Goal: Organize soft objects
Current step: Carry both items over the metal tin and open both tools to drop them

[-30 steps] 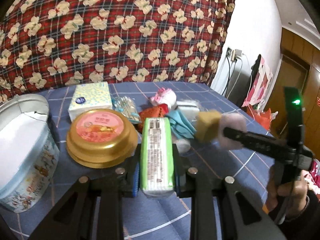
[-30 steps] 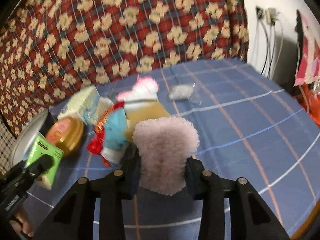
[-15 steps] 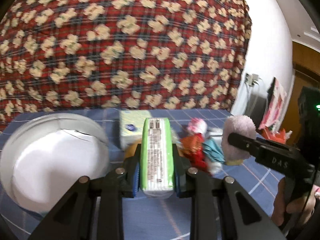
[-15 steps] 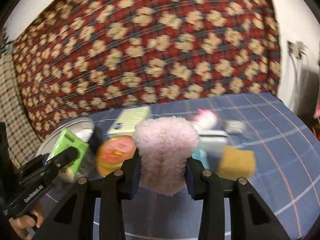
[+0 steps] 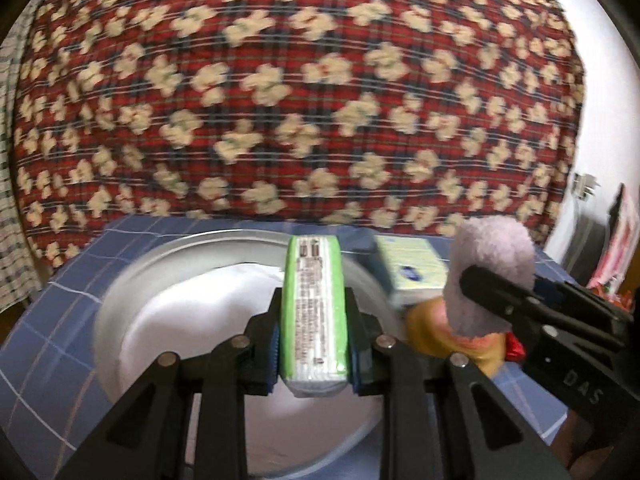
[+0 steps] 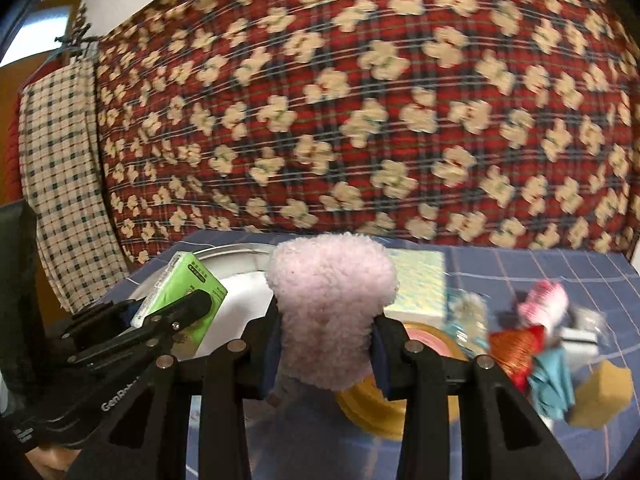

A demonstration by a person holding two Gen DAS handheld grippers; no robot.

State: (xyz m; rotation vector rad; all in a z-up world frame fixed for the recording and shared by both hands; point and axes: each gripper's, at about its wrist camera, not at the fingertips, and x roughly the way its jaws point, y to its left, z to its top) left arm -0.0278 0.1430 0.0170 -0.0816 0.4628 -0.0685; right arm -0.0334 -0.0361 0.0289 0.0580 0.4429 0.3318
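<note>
My left gripper (image 5: 314, 344) is shut on a green tissue pack (image 5: 313, 308) and holds it over the open round tin (image 5: 120, 300) with a white lining. My right gripper (image 6: 326, 356) is shut on a fluffy pale pink soft piece (image 6: 330, 312). In the left wrist view that pink piece (image 5: 492, 272) hangs just right of the tin. In the right wrist view the green pack (image 6: 182, 296) sits at the left, above the tin's rim (image 6: 228, 252).
A pale yellow tissue box (image 5: 412, 272) and a gold lid (image 6: 400, 412) lie right of the tin. Further right are a red pouch (image 6: 516, 350), a teal cloth (image 6: 554, 380), a tan sponge (image 6: 604, 396) and a pink-white toy (image 6: 544, 300). A red floral quilt (image 5: 300, 100) rises behind.
Both grippers have swung left with their loads. The green pack has come over the tin's opening, and the pink piece has come up beside the tin.
</note>
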